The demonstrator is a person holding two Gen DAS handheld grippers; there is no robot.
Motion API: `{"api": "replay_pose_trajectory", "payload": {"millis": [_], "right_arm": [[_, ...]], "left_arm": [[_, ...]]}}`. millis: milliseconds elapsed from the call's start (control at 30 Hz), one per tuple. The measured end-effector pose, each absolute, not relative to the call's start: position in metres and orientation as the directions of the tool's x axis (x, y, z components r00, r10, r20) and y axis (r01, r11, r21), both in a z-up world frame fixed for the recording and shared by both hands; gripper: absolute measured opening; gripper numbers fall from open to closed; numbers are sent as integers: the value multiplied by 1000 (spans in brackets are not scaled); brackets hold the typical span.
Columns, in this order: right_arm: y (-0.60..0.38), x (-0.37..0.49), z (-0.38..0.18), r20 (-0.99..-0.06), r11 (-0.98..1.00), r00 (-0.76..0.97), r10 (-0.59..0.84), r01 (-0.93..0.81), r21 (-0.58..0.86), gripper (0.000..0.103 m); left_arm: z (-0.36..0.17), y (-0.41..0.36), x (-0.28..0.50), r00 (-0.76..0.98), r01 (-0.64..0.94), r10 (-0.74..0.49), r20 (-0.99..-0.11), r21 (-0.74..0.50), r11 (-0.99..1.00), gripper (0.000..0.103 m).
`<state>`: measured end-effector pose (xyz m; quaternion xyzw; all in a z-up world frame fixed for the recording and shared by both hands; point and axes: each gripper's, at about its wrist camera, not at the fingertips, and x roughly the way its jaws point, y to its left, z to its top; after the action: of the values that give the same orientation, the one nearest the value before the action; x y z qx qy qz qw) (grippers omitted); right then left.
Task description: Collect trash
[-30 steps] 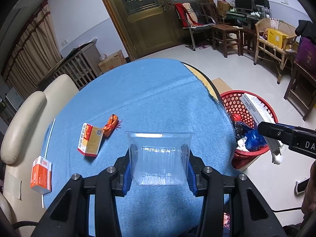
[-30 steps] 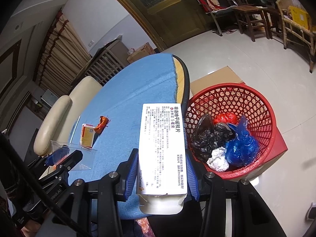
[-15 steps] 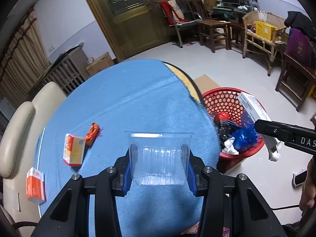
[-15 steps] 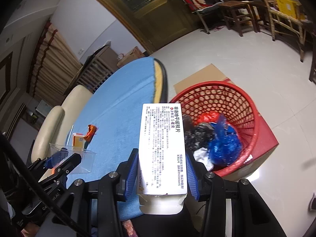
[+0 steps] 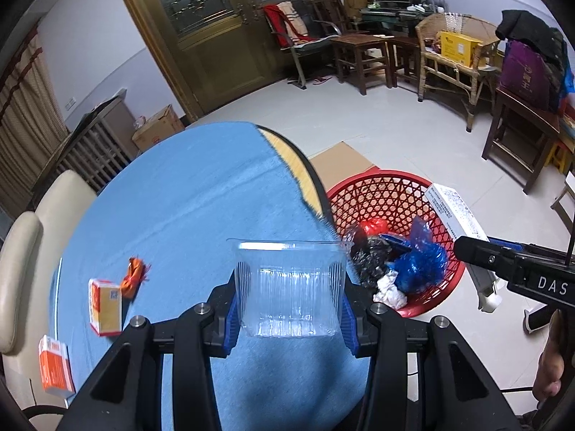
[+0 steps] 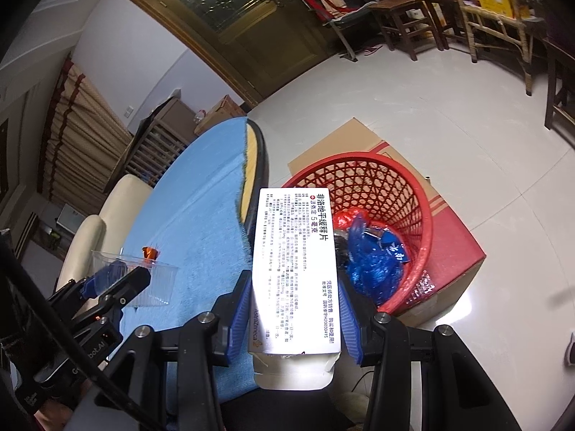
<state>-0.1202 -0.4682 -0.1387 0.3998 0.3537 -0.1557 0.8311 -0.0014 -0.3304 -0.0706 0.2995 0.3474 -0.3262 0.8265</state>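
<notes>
My left gripper (image 5: 289, 318) is shut on a clear plastic tub (image 5: 289, 287), held above the right edge of the blue table (image 5: 187, 215). A white medicine box (image 6: 294, 269) with black print sits upright in my right gripper (image 6: 294, 318), which is shut on it near the table edge, beside the red mesh basket (image 6: 409, 183). The left wrist view shows that box (image 5: 454, 212) over the basket's right rim (image 5: 373, 177). The basket holds black, blue, red and white crumpled trash. On the table lie two orange boxes (image 5: 106, 305) (image 5: 54, 370) and an orange wrapper (image 5: 133, 276).
The basket stands on a cardboard box (image 6: 449, 248) on the tiled floor right of the table. A cream chair (image 5: 39, 222) stands at the table's left. Wooden chairs (image 5: 363, 54), a wicker chair (image 5: 456, 57) and a double door (image 5: 219, 36) lie farther back.
Both grippers have swung to the right with their loads. The basket now sits closer to the middle of both views, and the table trash has slid left.
</notes>
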Motion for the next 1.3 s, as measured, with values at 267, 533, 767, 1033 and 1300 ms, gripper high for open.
{"api": "replay_pose_trajectory", "payload": {"millis": [267,533,767,1033,1300], "right_arm": [[-485,-127,-146,-717,596,697,15,569,566,48],[-501,-133,-154,-724,557,689,19,594,580,48],[-512,-135,-159,-728,534,685,18,609,587,48],[-523,-132,-167,-731,498,682,39,621,606,48],[-533,-124,-174,-734,475,677,63,626,619,48]], "left_arm": [[-76,-357,-6,530,772,-343,-775,274,573,47],[-82,-376,-7,515,790,-347,-783,277,548,47],[-88,-390,-5,487,807,-353,-799,257,532,47],[-96,-400,1,469,816,-351,-811,245,523,48],[-105,-409,9,449,824,-346,-824,232,518,48]]}}
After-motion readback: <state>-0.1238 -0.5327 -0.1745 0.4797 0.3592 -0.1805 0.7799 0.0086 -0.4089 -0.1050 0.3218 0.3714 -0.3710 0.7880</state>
